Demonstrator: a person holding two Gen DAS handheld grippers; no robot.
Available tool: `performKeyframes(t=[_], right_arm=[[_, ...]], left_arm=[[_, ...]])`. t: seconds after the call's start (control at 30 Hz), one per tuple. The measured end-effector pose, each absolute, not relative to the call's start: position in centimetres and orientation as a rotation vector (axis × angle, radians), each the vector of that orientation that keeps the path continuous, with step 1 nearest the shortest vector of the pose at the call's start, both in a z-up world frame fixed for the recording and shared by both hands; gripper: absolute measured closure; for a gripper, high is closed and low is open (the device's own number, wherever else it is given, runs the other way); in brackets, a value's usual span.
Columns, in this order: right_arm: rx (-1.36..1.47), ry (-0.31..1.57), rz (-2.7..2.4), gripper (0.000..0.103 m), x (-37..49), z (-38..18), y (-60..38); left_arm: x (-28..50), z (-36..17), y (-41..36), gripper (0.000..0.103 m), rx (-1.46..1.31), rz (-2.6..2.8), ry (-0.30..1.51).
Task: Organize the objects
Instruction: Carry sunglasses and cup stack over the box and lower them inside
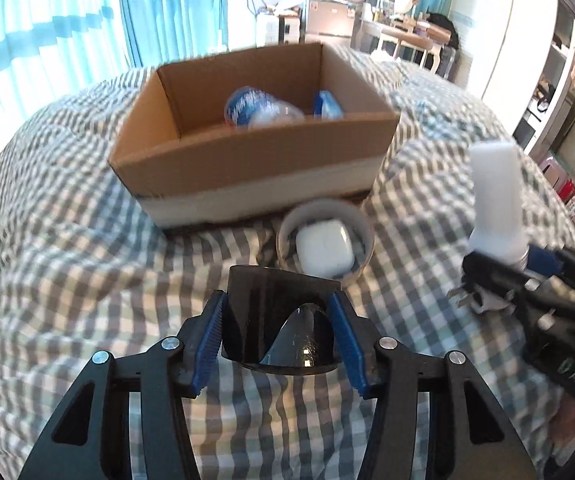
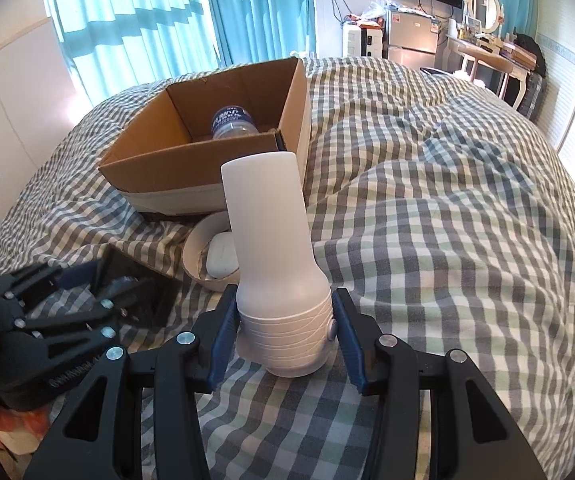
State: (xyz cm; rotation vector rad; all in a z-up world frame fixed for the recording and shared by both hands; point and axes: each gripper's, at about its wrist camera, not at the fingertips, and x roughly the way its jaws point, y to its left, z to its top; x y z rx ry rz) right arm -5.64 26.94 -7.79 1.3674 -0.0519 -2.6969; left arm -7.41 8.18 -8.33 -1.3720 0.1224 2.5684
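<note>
1. Left gripper [image 1: 279, 336]: closed on a black cup [image 1: 275, 316], both blue pads pressed against its sides. The cup is tipped, its open mouth facing back toward the camera. It is held above the checked bedcover [image 1: 67, 260].
2. Right gripper [image 2: 285, 334]: clamped on the ribbed base of a white bottle [image 2: 267, 240]. The bottle stands nearly upright and leans slightly left, its lower end just above the bedcover.
3. Box [image 1: 247, 168]: open cardboard, resting on the bedcover ahead of both grippers. A pale band runs along its lower front wall.
4. Box contents: a clear water bottle [image 2: 232, 122] with a blue label lies inside. A second blue-and-white item [image 1: 327, 105] lies at the right inner wall in the left wrist view; it is blurred and cannot be identified.
5. Bowl [image 1: 287, 232]: small, pale, on the bedcover just in front of the box, between box and black cup. A white rounded case [image 1: 324, 249] rests in it.
6. Relative position: the two grippers are side by side, well short of the box. Neither held item touches box or bowl.
</note>
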Motion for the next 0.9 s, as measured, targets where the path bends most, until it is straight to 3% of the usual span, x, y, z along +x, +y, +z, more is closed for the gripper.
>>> performKeyframes(t=[0.47, 0.9], right_arm=[[1.209, 0.045, -2.733, 0.057, -8.2, -0.8, 25.4], [1.156, 0.080, -2.755, 0.057, -12.2, 4.1, 22.0]], left_arm=[[-11.4, 0.1, 5.2, 0.051, -1.186, 2.731, 0.062], [-14.5, 4.6, 3.5, 0.053, -1.076, 2.806, 0.022]])
